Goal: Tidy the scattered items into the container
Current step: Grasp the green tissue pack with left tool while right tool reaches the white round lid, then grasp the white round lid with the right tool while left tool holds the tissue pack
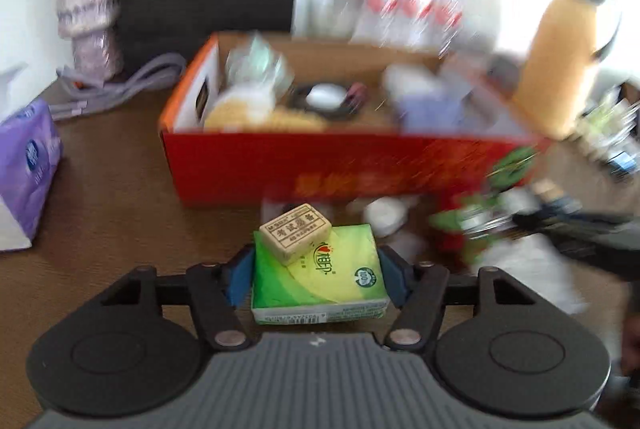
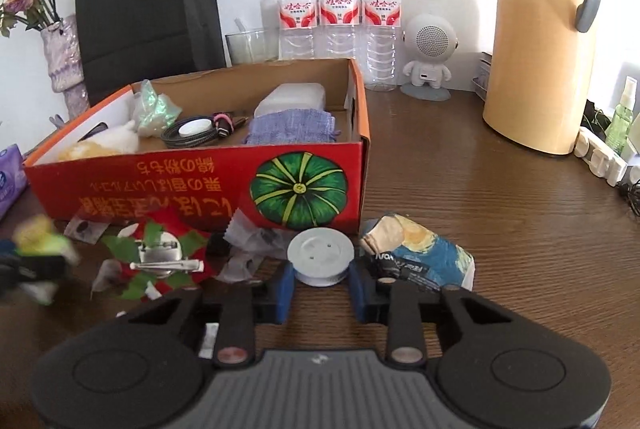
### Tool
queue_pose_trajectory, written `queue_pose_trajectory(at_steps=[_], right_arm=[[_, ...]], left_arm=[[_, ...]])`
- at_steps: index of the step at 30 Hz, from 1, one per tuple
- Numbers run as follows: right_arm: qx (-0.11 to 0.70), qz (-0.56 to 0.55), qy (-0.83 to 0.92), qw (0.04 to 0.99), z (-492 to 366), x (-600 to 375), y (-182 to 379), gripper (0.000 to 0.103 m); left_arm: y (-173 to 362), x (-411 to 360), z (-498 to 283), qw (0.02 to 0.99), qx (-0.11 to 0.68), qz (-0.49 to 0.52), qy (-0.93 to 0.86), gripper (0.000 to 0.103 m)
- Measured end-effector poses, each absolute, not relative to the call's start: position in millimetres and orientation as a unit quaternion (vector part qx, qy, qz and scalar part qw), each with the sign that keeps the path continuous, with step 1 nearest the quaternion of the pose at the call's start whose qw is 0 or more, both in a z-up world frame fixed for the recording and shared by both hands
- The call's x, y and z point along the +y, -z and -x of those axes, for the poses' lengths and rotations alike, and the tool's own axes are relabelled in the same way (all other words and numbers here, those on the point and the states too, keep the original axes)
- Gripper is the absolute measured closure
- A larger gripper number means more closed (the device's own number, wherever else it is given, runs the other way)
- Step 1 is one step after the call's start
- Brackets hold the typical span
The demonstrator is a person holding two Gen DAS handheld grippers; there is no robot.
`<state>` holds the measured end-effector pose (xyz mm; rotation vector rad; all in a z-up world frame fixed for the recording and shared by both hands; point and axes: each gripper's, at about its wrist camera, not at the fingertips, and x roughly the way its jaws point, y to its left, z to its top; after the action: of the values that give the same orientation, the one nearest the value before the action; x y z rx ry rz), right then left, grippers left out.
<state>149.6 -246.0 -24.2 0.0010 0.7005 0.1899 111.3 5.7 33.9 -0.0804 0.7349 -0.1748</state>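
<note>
Main risk noted first: an eraser sat loose on top of the green tissue pack gripped by the left tool, resting toward the pack's far left corner and held by nothing; my guess was that any tilt or jerk on the way to the box would slide it off onto the surface. The left view was smeared with motion, which made that worry stronger. The pack was soft, so a hard squeeze could buckle it and tip the eraser too. Left tool: blue pads pressed against both sides of the pack, clamped, at about the pack's width; pack appeared raised, in front of the box's near wall and not yet over it. Right tool: low over the surface, its pads either side of a white spool, just beside or touching its rim; jaws apart at about the spool's width, and I could not tell whether they had actually gripped. The spool stood just in front of the box, near the pumpkin print, with a crumpled blue packet close on its right and clear wrappers and a red-and-green hair clip on its left. Second risk: the right pad might catch the packet and drag it, or the round spool might squirt out if pinched off-centre. The box already held a cable coil, a purple cloth and other bits, with room left.
</note>
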Motion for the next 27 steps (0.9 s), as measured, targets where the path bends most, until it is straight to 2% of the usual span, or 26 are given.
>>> queue_pose_trajectory(at_steps=[1,2,5,7,9,13,14,17,19,21,23,27], right_arm=[[0.343,-0.007,-0.098,0.934,-147.7,-247.1,22.4,0.098],[0.340,-0.017,-0.103,0.935,-145.9,-248.4,20.2,0.099],[0.331,-0.005,-0.101,0.938,-138.9,-242.7,13.8,0.098],[0.323,0.000,-0.103,0.941,-132.7,-240.7,9.6,0.092],[0.321,-0.002,-0.103,0.941,-132.6,-240.6,8.0,0.080],[0.323,0.004,-0.092,0.942,-148.9,-239.0,12.2,0.078],[0.323,0.005,-0.087,0.942,-152.8,-239.2,13.5,0.073],[0.329,0.003,-0.085,0.940,-164.6,-237.7,19.4,0.050],[0.326,0.009,-0.083,0.942,-167.6,-235.7,22.6,0.050],[0.330,0.012,-0.087,0.940,-171.2,-233.5,26.4,0.061],[0.327,0.006,-0.090,0.941,-171.7,-233.7,28.4,0.065],[0.322,0.004,-0.092,0.942,-155.0,-234.7,14.1,0.065]], left_arm=[[-25.7,8.7,-113.5,0.916,0.389,0.051,0.084,0.038],[-18.8,11.8,-113.4,0.906,0.414,0.066,0.064,0.039],[-28.8,15.4,-89.5,0.907,0.403,0.089,0.087,0.039],[-36.5,15.1,-75.6,0.915,0.391,0.082,0.059,0.039],[-45.0,8.8,-59.0,0.927,0.366,0.053,0.058,0.039],[-41.3,7.6,-45.4,0.929,0.363,0.053,0.054,0.038],[-38.5,9.7,-42.7,0.927,0.366,0.060,0.049,0.038],[-36.1,14.8,-33.3,0.924,0.372,0.075,0.044,0.038],[-33.9,18.6,-26.6,0.924,0.373,0.070,0.043,0.038],[-31.0,19.9,-23.9,0.925,0.373,0.062,0.038,0.038],[-25.0,21.9,-25.6,0.921,0.383,0.063,0.032,0.038],[-27.6,24.4,-19.8,0.925,0.374,0.063,0.026,0.038]])
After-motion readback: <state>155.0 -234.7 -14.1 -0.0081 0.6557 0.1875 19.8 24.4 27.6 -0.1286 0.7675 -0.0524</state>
